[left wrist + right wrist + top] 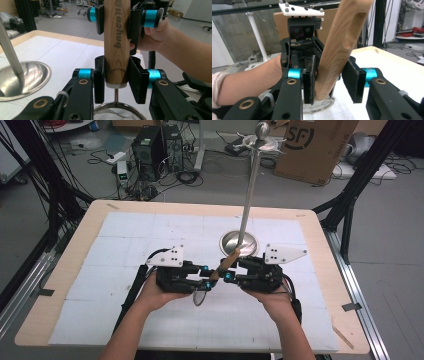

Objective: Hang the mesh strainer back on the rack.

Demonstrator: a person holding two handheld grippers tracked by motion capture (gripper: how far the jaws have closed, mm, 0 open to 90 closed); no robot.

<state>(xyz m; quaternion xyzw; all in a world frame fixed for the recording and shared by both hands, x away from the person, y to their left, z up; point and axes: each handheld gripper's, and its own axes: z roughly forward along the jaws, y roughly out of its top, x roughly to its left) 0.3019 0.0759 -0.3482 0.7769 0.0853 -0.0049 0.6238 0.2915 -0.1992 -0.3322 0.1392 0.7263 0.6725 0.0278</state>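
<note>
Wood is the material at the centre of this check: the wooden handle [226,263] of a small mesh strainer [200,297] sits between both grippers, just in front of the steel stand base [239,242], on the person's side of it. I see the handle slanting from the base's near rim down toward the person, with the mesh bowl at its lower end, further from the base. I find the left gripper [116,80] clamped on the handle near its lower end, its black pads pressed against both sides of the wood; the strainer's wire neck and mesh rim hang directly beneath those pads. I see the right gripper [333,83] set around the upper stretch of the handle, the end nearer the base. Its left pad meets the wood; its right pad stands just beside it, and I cannot tell whether that one touches. Both grippers face each other across the handle, each carried in one hand [162,295], near the base and above the white mat [125,240]. From the base a steel pole [250,190] rises, leaning slightly, to a ball-topped head. The mat covers a light wooden table [60,265].
</note>
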